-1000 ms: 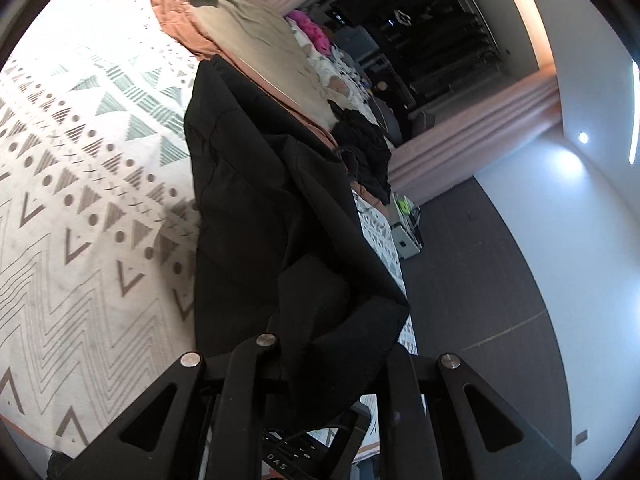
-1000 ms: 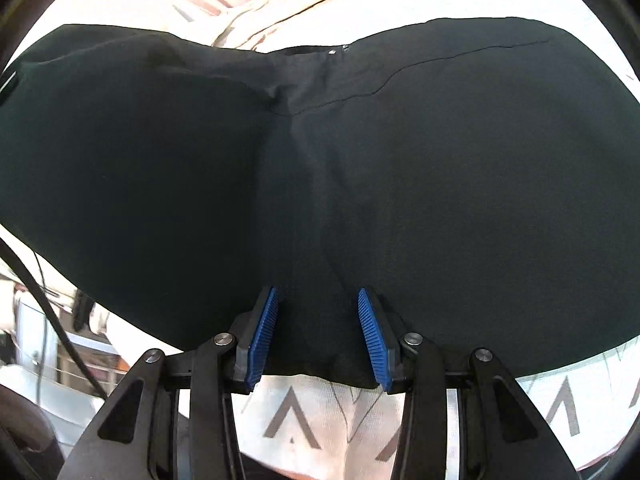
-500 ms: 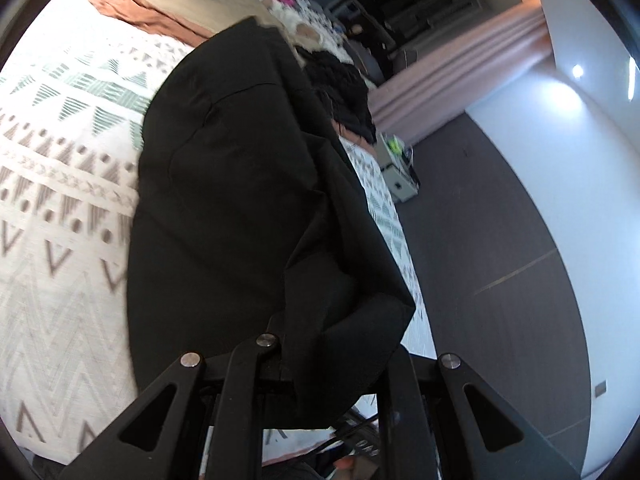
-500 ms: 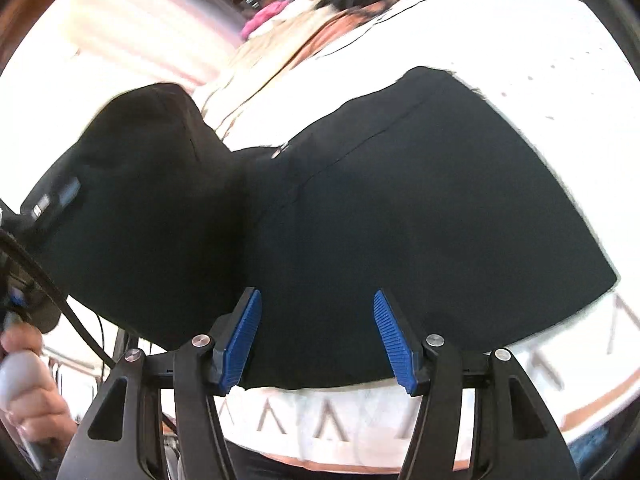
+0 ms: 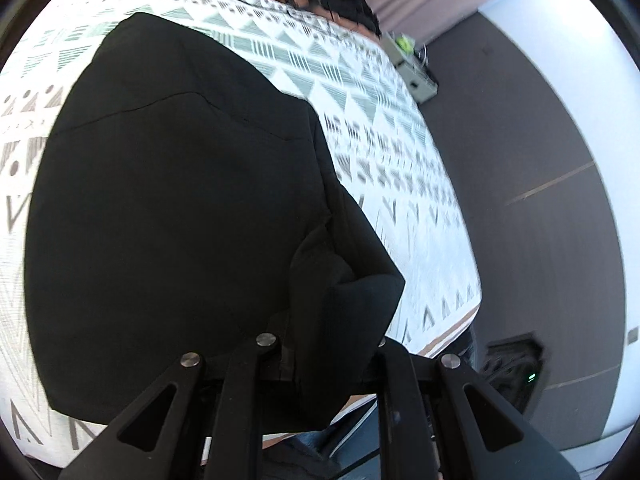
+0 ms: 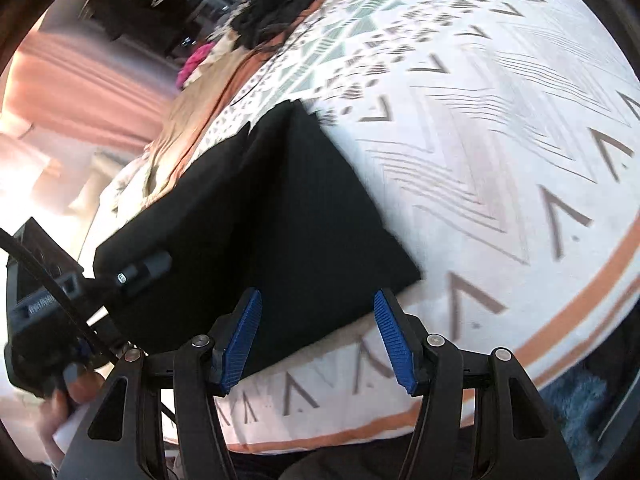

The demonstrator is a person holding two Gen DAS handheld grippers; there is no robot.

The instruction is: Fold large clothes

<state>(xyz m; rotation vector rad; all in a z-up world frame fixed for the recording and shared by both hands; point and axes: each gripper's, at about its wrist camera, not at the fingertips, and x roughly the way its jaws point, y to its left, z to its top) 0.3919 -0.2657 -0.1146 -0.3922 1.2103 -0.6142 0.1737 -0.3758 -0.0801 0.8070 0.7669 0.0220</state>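
A large black garment (image 5: 172, 208) lies folded on a white bedspread with grey and green geometric patterns (image 5: 360, 92). In the left wrist view a bunched corner of it drapes over my left gripper (image 5: 320, 360) and hides the fingertips; the fingers stand a little apart with the cloth between them. In the right wrist view the garment (image 6: 280, 216) lies flat, its near edge just beyond my right gripper (image 6: 318, 336). That gripper is open, its blue pads (image 6: 394, 336) wide apart and empty, above the bedspread (image 6: 500, 140).
The left gripper's body and the hand holding it show at the left of the right wrist view (image 6: 44, 320). Other clothes, black (image 6: 276, 12), tan (image 6: 192, 116) and pink (image 6: 196, 60), lie at the far end of the bed. Dark floor (image 5: 520, 140) runs beside the bed edge.
My right gripper has opened, let go of the black garment and pulled back from its edge. My left gripper has swung across with the bunched corner; the garment now lies more compactly.
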